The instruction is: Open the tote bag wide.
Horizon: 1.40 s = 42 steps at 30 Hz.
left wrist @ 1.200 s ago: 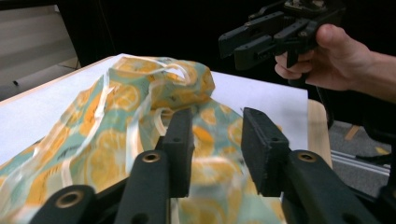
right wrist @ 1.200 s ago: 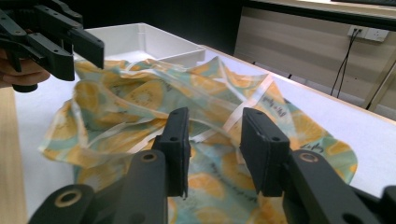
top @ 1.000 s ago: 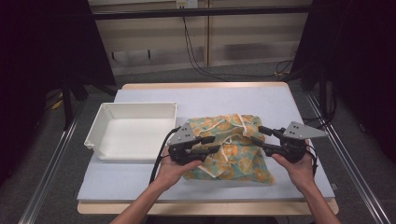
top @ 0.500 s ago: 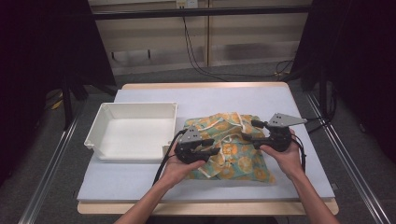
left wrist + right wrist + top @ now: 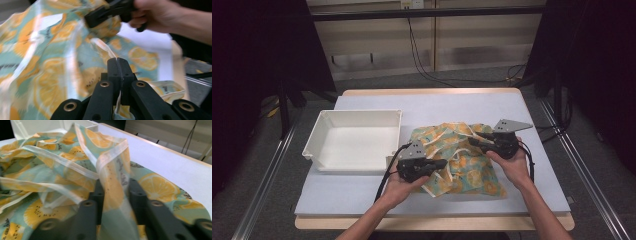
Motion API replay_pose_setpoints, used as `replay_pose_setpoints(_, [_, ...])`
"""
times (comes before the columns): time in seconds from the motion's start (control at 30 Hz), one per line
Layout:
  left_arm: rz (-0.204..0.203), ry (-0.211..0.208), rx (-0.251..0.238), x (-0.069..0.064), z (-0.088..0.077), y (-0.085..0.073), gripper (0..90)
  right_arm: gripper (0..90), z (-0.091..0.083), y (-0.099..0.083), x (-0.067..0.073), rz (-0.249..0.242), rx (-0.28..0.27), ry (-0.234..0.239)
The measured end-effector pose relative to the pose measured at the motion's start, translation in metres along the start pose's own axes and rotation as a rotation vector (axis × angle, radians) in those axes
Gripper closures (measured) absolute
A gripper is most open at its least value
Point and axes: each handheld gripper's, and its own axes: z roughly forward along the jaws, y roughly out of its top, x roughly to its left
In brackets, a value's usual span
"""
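A teal cloth printed with orange slices lies crumpled on the table's right half. My left gripper sits at its near left edge. Its jaws have just closed and are shut on a white strip of the cloth. My right gripper lies over the far right part of the cloth. Its jaws have just been closing and now pinch a raised fold of the cloth. The left gripper view also has the right gripper and its hand at the top.
A white tray with nothing in it stands left of the cloth, close to my left hand. The pale table top is bare behind the cloth. Its wooden front edge runs under both forearms. Cables trail from both grippers.
My right gripper has moved left, from the cloth's right edge onto its far middle. My left gripper has stayed by the near left edge, and more cloth is bunched up between the two.
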Motion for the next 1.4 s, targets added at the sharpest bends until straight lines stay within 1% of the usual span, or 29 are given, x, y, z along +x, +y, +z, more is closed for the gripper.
replay_pose_setpoints(0.07, [0.012,-0.032,-0.012,-0.007,-0.004,0.002,90.0,80.9,-0.001,0.001,-0.001,0.019,-0.007,0.017])
replay_pose_setpoints(0.1, [0.012,-0.032,-0.012,-0.007,-0.004,0.002,90.0,82.2,-0.002,0.002,-0.002,0.027,-0.012,0.029])
replay_pose_setpoints(0.13, [0.028,-0.052,-0.016,-0.015,-0.008,0.002,90.0,83.1,-0.003,0.003,-0.003,0.027,-0.011,0.031])
replay_pose_setpoints(0.17, [0.033,-0.066,-0.019,-0.019,-0.009,0.002,90.0,83.8,-0.003,0.004,-0.003,0.031,-0.011,0.031])
replay_pose_setpoints(0.2, [0.038,-0.062,-0.019,-0.022,-0.010,0.001,90.0,84.9,-0.004,0.006,-0.004,0.034,-0.009,0.033])
replay_pose_setpoints(0.27, [0.047,-0.090,-0.021,-0.028,-0.011,0.000,90.0,88.1,-0.004,0.008,-0.006,0.043,-0.018,0.033])
replay_pose_setpoints(0.3, [0.047,-0.090,-0.021,-0.028,-0.011,0.000,90.0,88.3,-0.004,0.010,-0.007,0.045,-0.020,0.027])
replay_pose_setpoints(0.37, [0.062,-0.121,-0.002,-0.036,-0.012,-0.004,90.0,88.8,-0.003,0.012,-0.011,0.053,-0.025,0.022])
replay_pose_setpoints(0.43, [0.067,-0.127,0.006,-0.040,-0.013,-0.006,90.0,88.9,-0.003,0.013,-0.012,0.057,-0.025,0.018])
replay_pose_setpoints(0.47, [0.081,-0.152,0.024,-0.046,-0.013,-0.009,90.0,88.9,-0.002,0.014,-0.017,0.066,-0.031,0.013])
replay_pose_setpoints(0.5, [0.081,-0.152,0.024,-0.046,-0.013,-0.009,90.0,88.9,-0.002,0.014,-0.017,0.066,-0.031,0.013])
replay_pose_setpoints(0.53, [0.088,-0.180,0.036,-0.051,-0.013,-0.013,90.0,89.0,0.000,0.014,-0.022,0.082,-0.029,0.000])
replay_pose_setpoints(0.57, [0.101,-0.178,0.051,-0.054,-0.015,-0.015,90.0,89.0,0.001,0.014,-0.023,0.087,-0.027,-0.002])
replay_pose_setpoints(0.7, [0.121,-0.228,0.087,-0.064,-0.019,-0.024,90.0,89.0,0.007,0.013,-0.032,0.111,-0.017,-0.018])
replay_pose_setpoints(0.77, [0.134,-0.238,0.103,-0.066,-0.020,-0.026,90.0,89.1,0.009,0.012,-0.035,0.121,-0.009,-0.023])
replay_pose_setpoints(0.8, [0.149,-0.247,0.125,-0.069,-0.021,-0.030,90.0,89.1,0.013,0.009,-0.040,0.134,0.001,-0.032])
replay_pose_setpoints(0.83, [0.149,-0.247,0.125,-0.069,-0.021,-0.030,90.0,89.1,0.013,0.009,-0.040,0.134,0.001,-0.032])
replay_pose_setpoints(0.87, [0.139,-0.268,0.116,-0.072,-0.022,-0.034,90.0,89.1,0.018,0.007,-0.044,0.147,0.006,-0.044])
replay_pose_setpoints(0.9, [0.136,-0.281,0.123,-0.073,-0.021,-0.036,90.0,89.1,0.020,0.006,-0.046,0.155,0.009,-0.050])
replay_pose_setpoints(0.97, [0.157,-0.274,0.141,-0.074,-0.020,-0.037,90.0,89.0,0.025,0.003,-0.050,0.167,0.021,-0.066])
replay_pose_setpoints(1.03, [0.134,-0.271,0.131,-0.072,-0.021,-0.038,90.0,88.9,0.031,0.000,-0.052,0.171,0.034,-0.073])
replay_pose_setpoints(1.07, [0.134,-0.271,0.131,-0.072,-0.021,-0.038,90.0,88.7,0.033,-0.001,-0.051,0.175,0.038,-0.076])
replay_pose_setpoints(1.1, [0.118,-0.250,0.121,-0.069,-0.024,-0.036,89.9,88.0,0.034,-0.002,-0.050,0.174,0.037,-0.067])
replay_pose_setpoints(1.13, [0.120,-0.249,0.109,-0.066,-0.025,-0.035,88.3,85.8,0.035,-0.002,-0.048,0.176,0.035,-0.047])
replay_pose_setpoints(1.17, [0.112,-0.228,0.104,-0.065,-0.027,-0.033,84.4,82.6,0.035,-0.002,-0.046,0.172,0.038,-0.028])
replay_pose_setpoints(1.2, [0.099,-0.229,0.086,-0.064,-0.028,-0.031,79.5,78.2,0.034,-0.002,-0.044,0.169,0.041,-0.019])
replay_pose_setpoints(1.3, [0.104,-0.213,0.070,-0.062,-0.031,-0.025,74.9,74.2,0.031,0.000,-0.040,0.165,0.037,-0.010])
replay_pose_setpoints(1.33, [0.102,-0.217,0.055,-0.061,-0.031,-0.023,73.5,66.1,0.025,0.002,-0.038,0.163,0.032,-0.005])
replay_pose_setpoints(1.4, [0.096,-0.195,0.031,-0.059,-0.036,-0.015,70.6,62.2,0.017,0.005,-0.037,0.163,0.029,-0.006])
